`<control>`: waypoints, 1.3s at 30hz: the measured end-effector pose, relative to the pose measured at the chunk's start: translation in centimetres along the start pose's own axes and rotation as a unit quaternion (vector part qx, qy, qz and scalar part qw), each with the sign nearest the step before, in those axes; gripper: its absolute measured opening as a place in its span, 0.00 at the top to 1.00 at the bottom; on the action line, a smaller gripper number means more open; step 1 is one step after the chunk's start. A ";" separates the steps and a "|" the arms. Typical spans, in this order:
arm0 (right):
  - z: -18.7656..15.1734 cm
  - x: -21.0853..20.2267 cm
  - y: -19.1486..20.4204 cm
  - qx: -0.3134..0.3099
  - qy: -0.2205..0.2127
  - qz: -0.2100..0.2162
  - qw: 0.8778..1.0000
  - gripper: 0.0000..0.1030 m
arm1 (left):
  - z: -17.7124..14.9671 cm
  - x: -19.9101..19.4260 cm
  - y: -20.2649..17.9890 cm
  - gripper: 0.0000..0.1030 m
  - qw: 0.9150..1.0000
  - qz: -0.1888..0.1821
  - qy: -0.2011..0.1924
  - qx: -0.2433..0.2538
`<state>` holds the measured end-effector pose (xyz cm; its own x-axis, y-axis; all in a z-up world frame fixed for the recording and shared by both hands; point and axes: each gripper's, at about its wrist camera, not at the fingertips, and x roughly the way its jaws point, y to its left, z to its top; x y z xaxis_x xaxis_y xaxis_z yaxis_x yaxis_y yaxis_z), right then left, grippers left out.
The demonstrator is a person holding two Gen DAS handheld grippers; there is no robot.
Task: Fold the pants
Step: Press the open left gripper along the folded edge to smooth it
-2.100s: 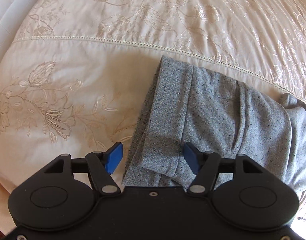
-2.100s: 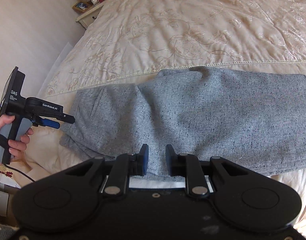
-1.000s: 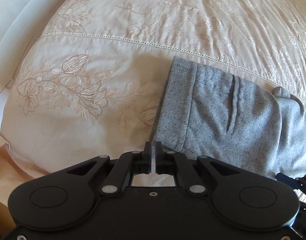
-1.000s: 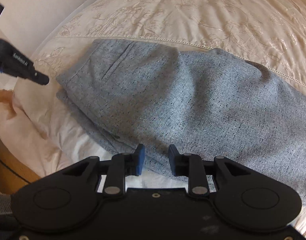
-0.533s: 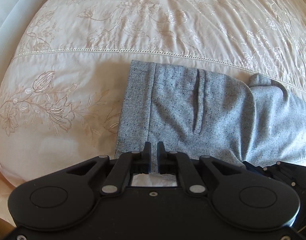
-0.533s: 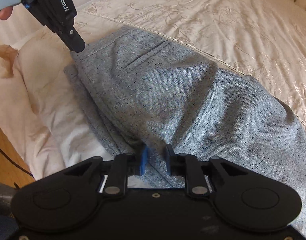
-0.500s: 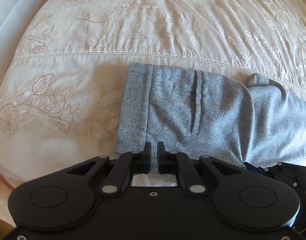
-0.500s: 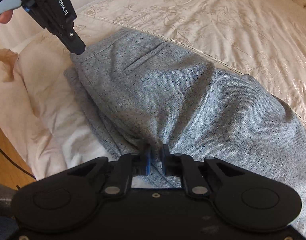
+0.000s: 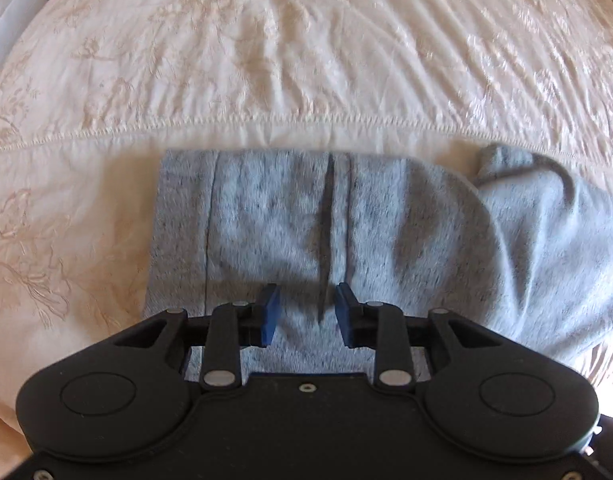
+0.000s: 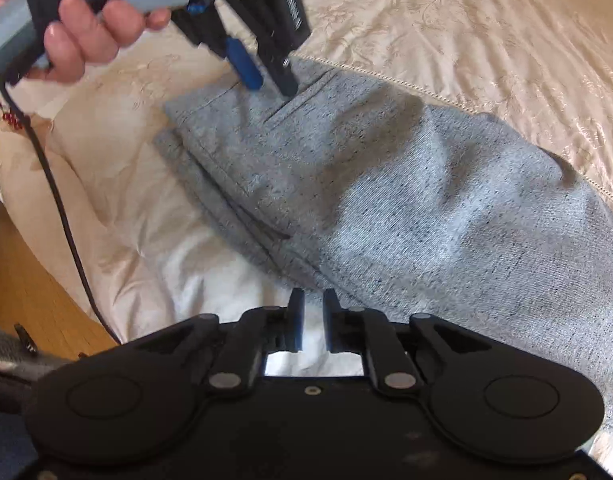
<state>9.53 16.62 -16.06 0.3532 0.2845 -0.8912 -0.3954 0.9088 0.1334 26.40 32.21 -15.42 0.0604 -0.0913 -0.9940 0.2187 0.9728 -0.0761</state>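
The grey flecked pants (image 9: 386,240) lie folded lengthwise on the cream embroidered bedspread (image 9: 306,60), waistband end to the left, a slit pocket showing on top. My left gripper (image 9: 306,314) is open, its blue pads just above the waist part near the pocket slit, holding nothing. In the right wrist view the pants (image 10: 406,192) run from upper left to lower right. My right gripper (image 10: 310,320) is open a little and empty at the pants' near edge. The left gripper (image 10: 266,76) also shows there, held by a hand over the waistband.
The bed's near edge with a white sheet (image 10: 194,264) and pale pillow-like bedding (image 10: 106,152) lies left of the pants. A wooden floor (image 10: 26,280) and a black cable (image 10: 62,216) are at the far left. Open bedspread stretches beyond the pants.
My left gripper has let go of the waistband edge, opened and moved over the waist part. My right gripper has released the pants' near edge and opened slightly.
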 end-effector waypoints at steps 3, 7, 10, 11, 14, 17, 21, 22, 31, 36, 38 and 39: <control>0.8 -0.5 -1.1 0.014 -0.015 -0.019 1.000 0.72 | -2.7 3.7 1.0 0.62 0.998 -0.011 0.060 -0.018; 2.7 0.0 -2.7 0.049 -0.030 -0.029 0.998 0.71 | -4.8 2.6 1.0 0.61 0.999 -0.005 0.039 -0.018; 4.4 0.7 -4.3 0.111 -0.064 -0.017 0.992 0.71 | -5.7 2.8 1.6 0.61 0.998 -0.014 0.047 -0.033; 4.7 1.2 -4.7 0.134 -0.063 -0.014 0.989 0.70 | -6.0 2.9 1.9 0.61 0.998 -0.019 0.050 -0.042; 4.8 4.4 -5.2 0.171 0.007 -0.015 0.985 0.69 | -6.4 2.3 2.9 0.63 0.996 -0.038 0.051 -0.058; 1.8 6.2 -4.1 0.140 0.053 -0.010 0.989 0.69 | -5.4 -0.2 2.9 0.70 0.998 -0.045 0.024 -0.046; 0.5 5.5 -4.1 0.148 0.054 -0.007 0.987 0.73 | -1.3 -4.1 2.0 0.65 0.997 -0.029 -0.068 -0.019; 0.5 5.5 -4.4 0.156 0.058 -0.003 0.986 0.74 | 0.2 -4.6 1.9 0.63 0.996 -0.027 -0.087 -0.020; 0.7 5.7 -5.3 0.166 0.066 0.005 0.984 0.75 | 10.1 0.7 1.6 0.53 0.996 0.037 -0.068 -0.044; 1.4 5.3 -6.2 0.155 0.082 0.035 0.984 0.75 | 4.7 0.7 1.2 0.53 0.994 0.048 -0.095 -0.004; 2.0 4.7 -7.1 0.152 0.091 0.051 0.983 0.74 | 2.4 -0.3 1.3 0.53 0.993 0.048 -0.108 -0.007; 2.5 4.1 -7.6 0.149 0.095 0.053 0.983 0.70 | 1.3 -0.5 1.3 0.53 0.993 0.049 -0.110 -0.009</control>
<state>16.15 11.66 -19.67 0.1471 0.3452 -0.9269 -0.1450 0.9345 0.3251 27.95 33.23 -14.88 0.2923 -0.0385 -0.9556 0.1844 0.9827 0.0168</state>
